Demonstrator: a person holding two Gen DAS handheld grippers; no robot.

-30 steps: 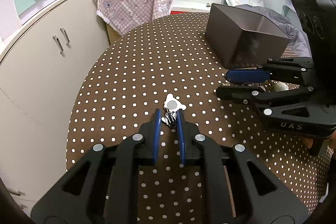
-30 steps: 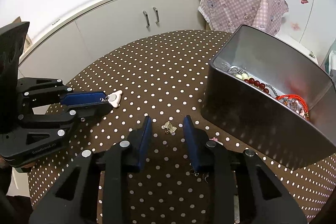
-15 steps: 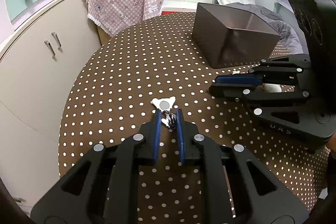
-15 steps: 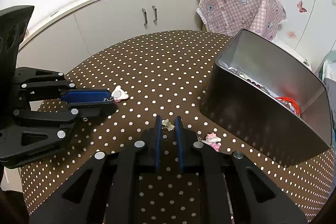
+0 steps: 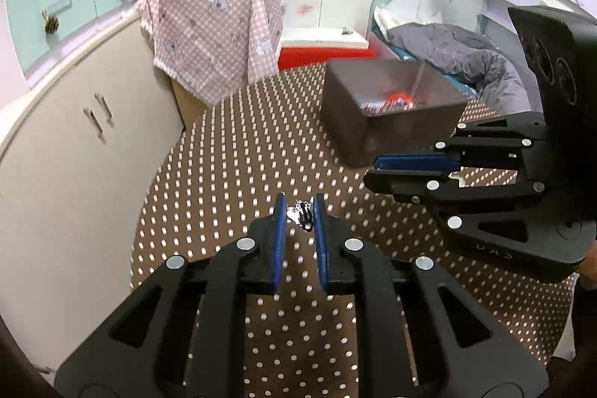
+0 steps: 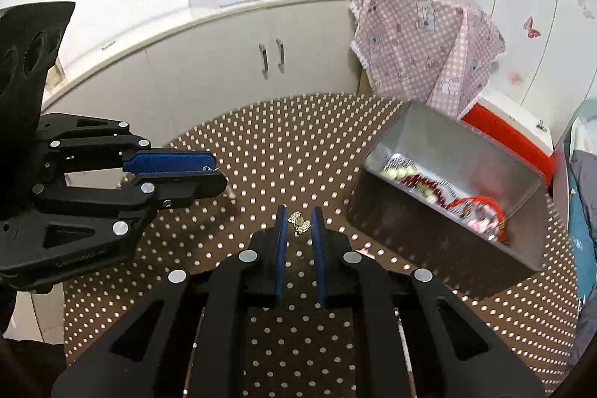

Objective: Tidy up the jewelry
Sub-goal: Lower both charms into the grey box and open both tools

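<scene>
Two tongs, left (image 5: 299,211) pinching silver-black charm (image 5: 303,212), right (image 6: 298,224) pinching gold bow (image 6: 299,222).

The left gripper (image 5: 299,211) is raised above the polka-dot surface (image 5: 238,174), its blue-padded fingers (image 5: 279,230) pinched on a small silver keychain charm (image 5: 303,211). The right gripper (image 6: 298,222) is also lifted off that surface, fingers (image 6: 280,234) nearly closed around a small gold bow brooch (image 6: 299,222); firm contact on both sides is likely, though motion blur makes it hard to confirm. The two grippers point across each other, near but apart.
</scene>
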